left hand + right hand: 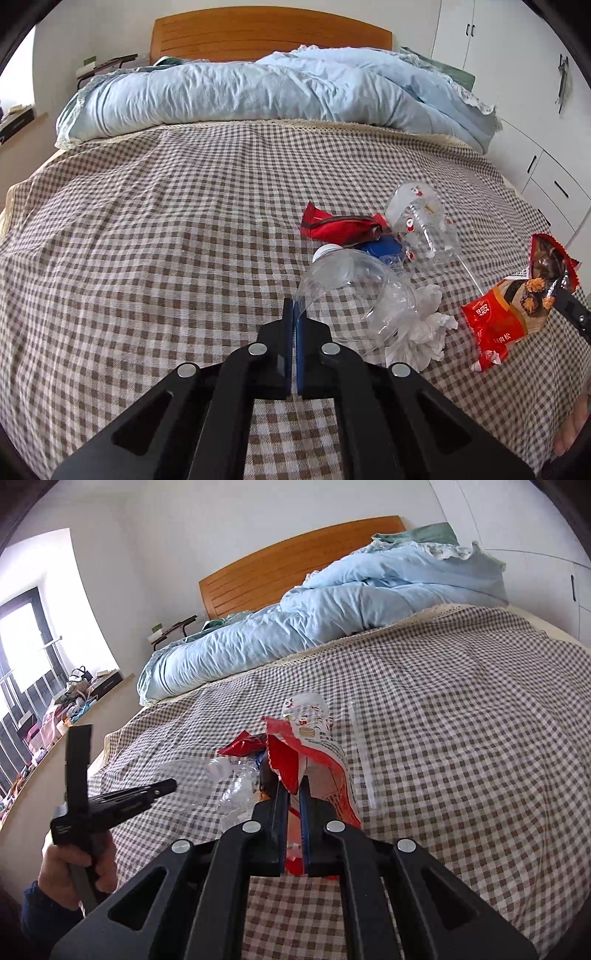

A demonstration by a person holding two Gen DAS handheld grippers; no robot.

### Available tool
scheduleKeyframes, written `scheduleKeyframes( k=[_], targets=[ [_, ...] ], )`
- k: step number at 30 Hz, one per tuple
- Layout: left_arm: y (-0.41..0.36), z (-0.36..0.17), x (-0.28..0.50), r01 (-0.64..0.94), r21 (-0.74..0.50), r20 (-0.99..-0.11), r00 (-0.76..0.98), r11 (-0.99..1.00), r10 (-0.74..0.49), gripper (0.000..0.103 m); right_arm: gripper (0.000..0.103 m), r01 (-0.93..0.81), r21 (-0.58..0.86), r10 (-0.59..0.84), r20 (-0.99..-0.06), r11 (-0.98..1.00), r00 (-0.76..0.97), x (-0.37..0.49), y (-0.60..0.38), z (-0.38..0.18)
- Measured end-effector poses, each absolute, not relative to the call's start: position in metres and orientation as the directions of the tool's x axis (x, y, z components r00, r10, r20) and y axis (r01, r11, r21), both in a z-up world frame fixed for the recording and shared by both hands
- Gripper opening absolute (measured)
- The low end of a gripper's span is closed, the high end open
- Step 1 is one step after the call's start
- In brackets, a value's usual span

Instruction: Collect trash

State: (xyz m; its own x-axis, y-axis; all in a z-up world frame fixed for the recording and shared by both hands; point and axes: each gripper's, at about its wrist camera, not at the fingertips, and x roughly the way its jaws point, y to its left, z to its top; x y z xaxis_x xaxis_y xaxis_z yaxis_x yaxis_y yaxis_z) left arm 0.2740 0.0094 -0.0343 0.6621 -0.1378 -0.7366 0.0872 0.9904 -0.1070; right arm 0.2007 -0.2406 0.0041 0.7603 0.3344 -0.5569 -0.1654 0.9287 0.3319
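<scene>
My left gripper (294, 308) is shut on the edge of a crushed clear plastic bottle (354, 284) with a white cap, over the checked bedcover. My right gripper (291, 781) is shut on a red snack wrapper (325, 768) and holds it above the bed; the wrapper also shows at the right in the left wrist view (517, 299). A crumpled white tissue (424, 332), a red pouch (340, 225), a blue packet (384, 247) and a clear printed plastic wrapper (421, 221) lie on the bed near the bottle.
A rolled light-blue duvet (258, 96) lies across the head of the bed before a wooden headboard (269, 37). White drawers (546, 173) stand at the right. A clear straw sleeve (364, 753) lies on the cover. A cluttered window sill (55, 709) is at the left.
</scene>
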Motion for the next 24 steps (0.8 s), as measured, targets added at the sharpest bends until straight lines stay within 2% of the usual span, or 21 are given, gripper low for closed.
scheduleKeyframes(
  k=[4, 6, 9, 13, 15, 17, 18, 19, 24],
  targets=[
    [0.026, -0.012, 0.257, 0.060, -0.129, -0.697, 0.704, 0.990, -0.134, 0.000, 0.006, -0.146, 0.291, 0.297, -0.582, 0.945, 0.757, 0.200, -0.241, 0.001],
    [0.034, 0.000, 0.251, 0.049, -0.149, -0.674, 0.725, 0.988, -0.138, 0.000, 0.001, -0.133, 0.299, 0.290, -0.577, 0.945, 0.763, 0.198, -0.244, 0.001],
    [0.040, 0.012, 0.241, 0.048, -0.173, -0.644, 0.750, 0.984, -0.149, 0.000, 0.000, -0.127, 0.305, 0.287, -0.566, 0.944, 0.773, 0.193, -0.247, 0.005],
    [0.041, 0.018, 0.237, 0.056, -0.184, -0.635, 0.755, 0.981, -0.163, 0.000, 0.000, -0.105, 0.272, 0.248, -0.572, 0.957, 0.782, 0.193, -0.250, 0.004],
    [0.038, 0.016, 0.238, 0.060, -0.185, -0.641, 0.749, 0.981, -0.166, 0.000, 0.001, -0.059, 0.228, 0.189, -0.605, 0.972, 0.773, 0.199, -0.254, -0.004],
    [0.034, 0.014, 0.239, 0.067, -0.182, -0.646, 0.744, 0.981, -0.170, 0.000, 0.023, -0.023, 0.218, 0.158, -0.628, 0.976, 0.762, 0.205, -0.264, -0.014],
    [0.032, 0.013, 0.239, 0.075, -0.183, -0.647, 0.741, 0.980, -0.178, 0.000, 0.056, 0.000, 0.231, 0.150, -0.630, 0.973, 0.762, 0.207, -0.272, -0.017],
    [0.031, 0.012, 0.240, 0.082, -0.185, -0.648, 0.739, 0.979, -0.184, 0.000, 0.068, 0.007, 0.264, 0.165, -0.622, 0.965, 0.766, 0.209, -0.280, -0.021],
    [0.026, 0.007, 0.242, 0.092, -0.188, -0.658, 0.727, 0.978, -0.195, 0.000, 0.068, 0.130, 0.577, 0.329, -0.620, 0.806, 0.713, 0.224, -0.323, -0.053]
  ],
)
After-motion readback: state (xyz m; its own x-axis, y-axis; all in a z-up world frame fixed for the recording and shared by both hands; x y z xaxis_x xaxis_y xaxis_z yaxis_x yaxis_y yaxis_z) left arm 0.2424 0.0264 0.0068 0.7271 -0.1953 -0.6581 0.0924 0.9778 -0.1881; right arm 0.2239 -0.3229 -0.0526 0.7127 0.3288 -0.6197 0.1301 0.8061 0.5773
